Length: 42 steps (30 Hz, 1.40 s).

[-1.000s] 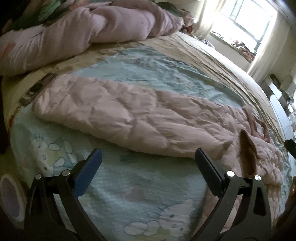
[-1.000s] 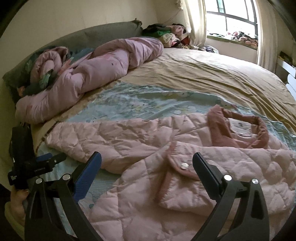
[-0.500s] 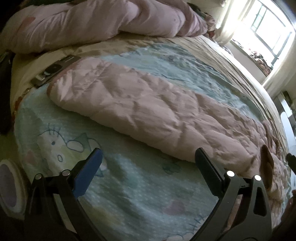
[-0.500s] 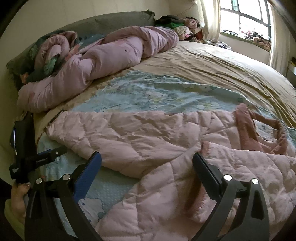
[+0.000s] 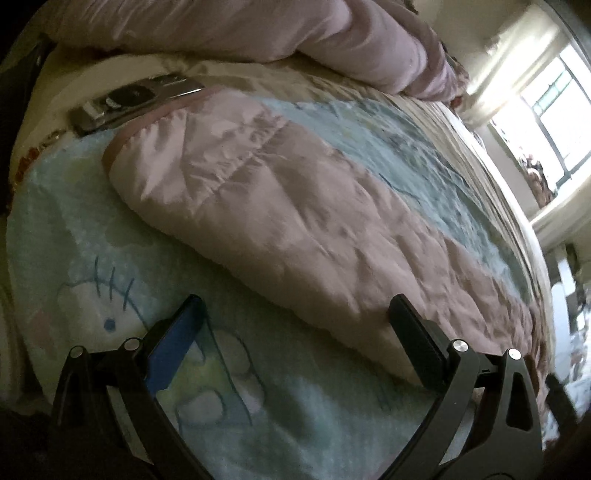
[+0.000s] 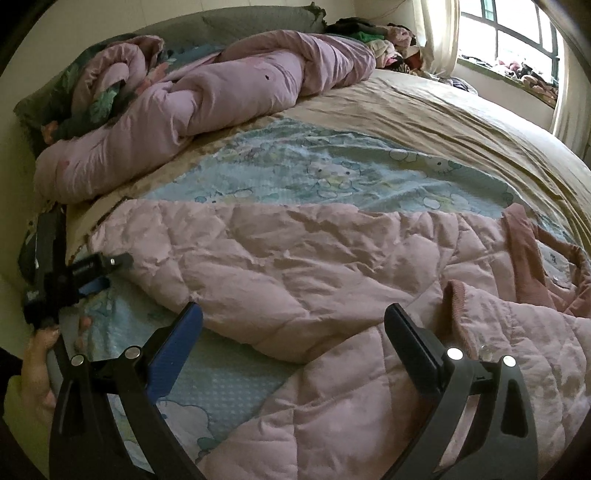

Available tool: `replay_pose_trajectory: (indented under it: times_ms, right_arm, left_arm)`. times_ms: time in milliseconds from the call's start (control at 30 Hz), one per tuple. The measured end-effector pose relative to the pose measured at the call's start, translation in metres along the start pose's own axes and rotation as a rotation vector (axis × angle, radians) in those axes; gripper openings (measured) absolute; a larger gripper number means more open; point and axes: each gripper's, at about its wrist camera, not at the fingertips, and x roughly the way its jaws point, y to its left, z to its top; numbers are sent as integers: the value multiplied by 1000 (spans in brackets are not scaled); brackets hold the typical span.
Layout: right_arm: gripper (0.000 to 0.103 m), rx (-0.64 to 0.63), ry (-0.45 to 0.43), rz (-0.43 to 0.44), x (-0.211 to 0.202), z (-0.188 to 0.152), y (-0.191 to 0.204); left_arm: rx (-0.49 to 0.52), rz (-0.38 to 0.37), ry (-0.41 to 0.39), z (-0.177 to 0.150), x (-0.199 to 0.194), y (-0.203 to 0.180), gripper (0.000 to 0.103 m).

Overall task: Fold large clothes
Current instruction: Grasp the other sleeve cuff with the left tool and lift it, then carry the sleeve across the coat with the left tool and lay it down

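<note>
Left tool (image 5: 295, 314) is spread wide, nothing between its fingers; it hangs low over the blue cartoon-print sheet (image 5: 92, 266) near the bed's edge. The pink quilted coat (image 5: 280, 206) lies flat on the bed just ahead of that tool; its long sleeve runs from up-left, where the cuff (image 5: 110, 151) ends, down to the right; the right-hand finger (image 5: 413, 339) sits just at the sleeve's near edge, contact can't be told; the blue-padded finger (image 5: 177, 343) is over bare sheet, apart from the coat. Beyond the cuff, further from the tool, a flat dark device (image 5: 136, 99) lies on the beige sheet; past it a rolled lilac duvet (image 5: 258, 33); window (image 5: 554, 107) far right, blown out w/ light.

Right tool (image 6: 293, 325) is also released, fingers wide apart, empty; it hovers above the coat where sleeve meets body. Sleeve stretches left ahead of it; a folded-over front panel w/ darker pink trim (image 6: 458, 295) and a snap button (image 6: 485, 350) lies just right of the black finger (image 6: 410, 347); the collar (image 6: 524, 258) is further right and ahead. Blue finger (image 6: 173, 347) is over the sheet's edge beside the coat's lower hem. Far left of this tool the left tool shows again (image 6: 99, 271), held by a hand (image 6: 37, 358), close to the sleeve end, jaws parted. Ahead: blue sheet, then beige cover (image 6: 424, 114), duvet along the headboard, a clothes pile (image 6: 373, 37) by the curtain.
</note>
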Motion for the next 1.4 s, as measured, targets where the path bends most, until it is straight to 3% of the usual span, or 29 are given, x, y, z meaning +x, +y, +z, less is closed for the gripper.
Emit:
replay_pose_trajectory:
  times_ms: [233,300,433,500,933,1400]
  right_arm:
    - [98,16,2,-9,0,-5,-9]
    - [98,21,3,-17,0,-5,-14]
    - [98,37,-4,-32,-5,-6,-23]
    - [98,48,-12,-37,-11,-8,-29]
    - [98,164,-108,-94,-82,-20,-90]
    - [98,271,-203,-122,-176,-56,-145]
  left_arm:
    - [-94,-28,-72,26,7,17,91]
    - [-116,-15,-82,33,10,20,71]
    - [-131,-18,-84,43,12,26,42]
    - [-114,-25,-127,45,2,23,18]
    - [96,-81,-300,44,-93,-57,12]
    - [292,-171,-365,6,-171,-176,10]
